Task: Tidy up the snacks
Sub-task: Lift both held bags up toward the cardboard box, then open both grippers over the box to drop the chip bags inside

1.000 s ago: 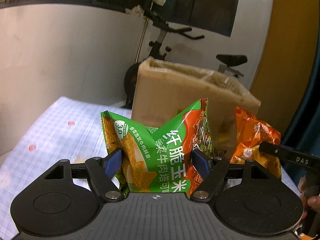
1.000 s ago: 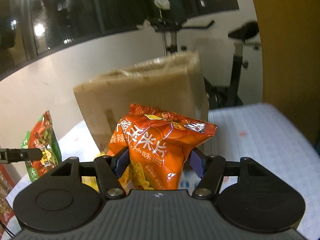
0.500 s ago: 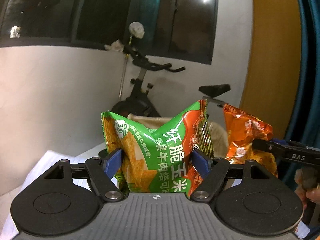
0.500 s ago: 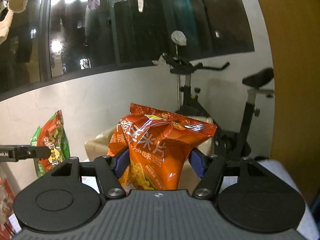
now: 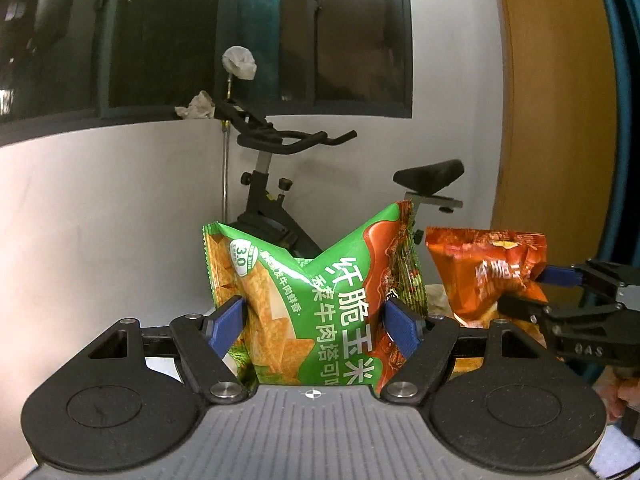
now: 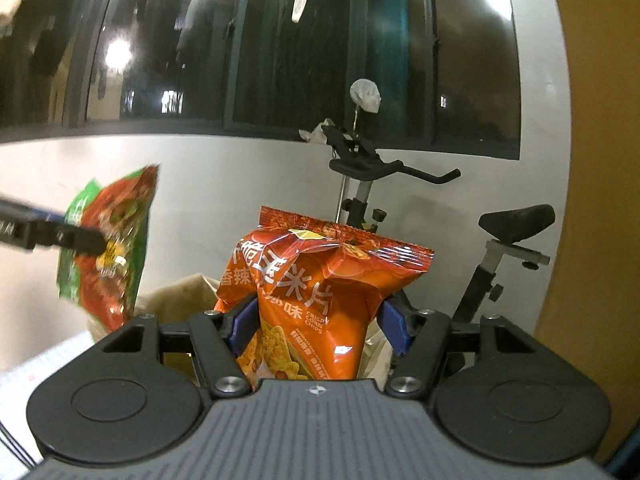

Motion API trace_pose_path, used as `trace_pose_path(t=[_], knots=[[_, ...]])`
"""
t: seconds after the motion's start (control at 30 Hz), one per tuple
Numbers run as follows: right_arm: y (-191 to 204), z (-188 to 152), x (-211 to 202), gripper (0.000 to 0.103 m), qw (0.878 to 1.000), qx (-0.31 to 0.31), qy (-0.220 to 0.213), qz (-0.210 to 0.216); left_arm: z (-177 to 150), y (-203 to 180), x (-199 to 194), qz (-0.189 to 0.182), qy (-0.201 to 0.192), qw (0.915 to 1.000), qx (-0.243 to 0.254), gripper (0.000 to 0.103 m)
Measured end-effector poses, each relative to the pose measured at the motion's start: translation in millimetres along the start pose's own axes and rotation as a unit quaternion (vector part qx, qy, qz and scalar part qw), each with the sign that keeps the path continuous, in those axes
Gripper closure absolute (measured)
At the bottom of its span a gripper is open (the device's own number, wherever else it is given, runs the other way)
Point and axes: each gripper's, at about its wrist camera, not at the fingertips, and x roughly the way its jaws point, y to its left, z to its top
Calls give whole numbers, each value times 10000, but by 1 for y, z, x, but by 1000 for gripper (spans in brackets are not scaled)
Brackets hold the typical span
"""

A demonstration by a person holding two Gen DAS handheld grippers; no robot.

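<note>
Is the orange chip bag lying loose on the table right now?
No, the orange chip bag is clamped upright in the right gripper, lifted over the cardboard box.

2 snack bags side by side: the corn chip bag [image 5: 320, 308] left, the spicy chip bag [image 6: 320, 300] right, an exercise bike [image 5: 280, 184] behind them.

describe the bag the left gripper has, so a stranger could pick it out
Start at the black exercise bike against the white wall. In front of it two snack bags are held up side by side. It is the green bag pinched in the left gripper, with white lettering; its neighbour, the orange bag, is orange all over.
</note>
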Motion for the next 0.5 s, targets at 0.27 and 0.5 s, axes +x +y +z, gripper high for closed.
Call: trace_pose_path(t=[0.27, 0.5], knots=[[11, -11, 28, 37, 9987, -430, 282, 66, 3, -5, 51, -3, 505, 9979, 413, 25], [17, -22, 45, 37, 9969, -540, 551, 151, -7, -4, 81, -39, 891, 9944, 562, 24]])
